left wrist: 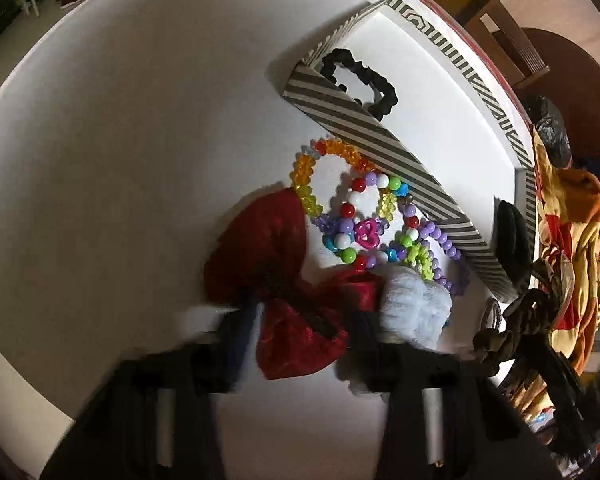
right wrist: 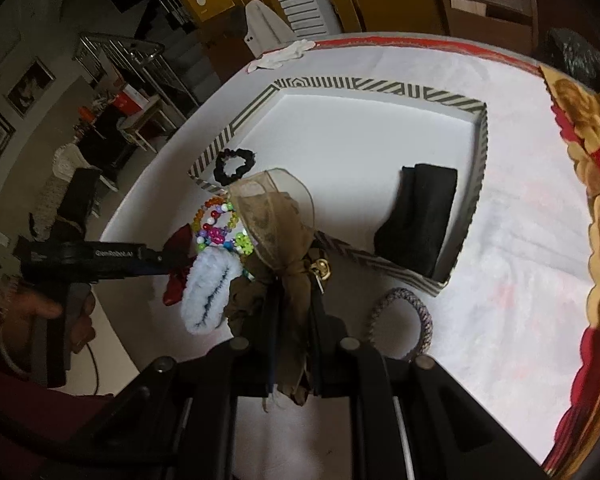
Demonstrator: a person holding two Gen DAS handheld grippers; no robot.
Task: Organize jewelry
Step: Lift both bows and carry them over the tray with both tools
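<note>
A striped box (left wrist: 384, 148) (right wrist: 476, 168) lies on the white table, holding a black scrunchie (left wrist: 360, 80) (right wrist: 235, 165) and a folded black cloth (right wrist: 418, 216). In front of it lie bead bracelets (left wrist: 364, 216) (right wrist: 216, 224), a red bow (left wrist: 284, 280) (right wrist: 178, 276) and a white fluffy scrunchie (left wrist: 414, 312) (right wrist: 210, 292). My left gripper (left wrist: 300, 320) (right wrist: 168, 264) is open with its fingers on either side of the red bow. My right gripper (right wrist: 294, 316) is shut on an olive-brown ribbon bow (right wrist: 276, 224) (left wrist: 512, 320) with a gold charm, held above the table.
A braided grey hair band (right wrist: 404, 320) lies on the table right of my right gripper. A floral cloth (right wrist: 592, 184) (left wrist: 572, 256) covers the table's right side. A chair (right wrist: 488, 4) stands beyond the far edge.
</note>
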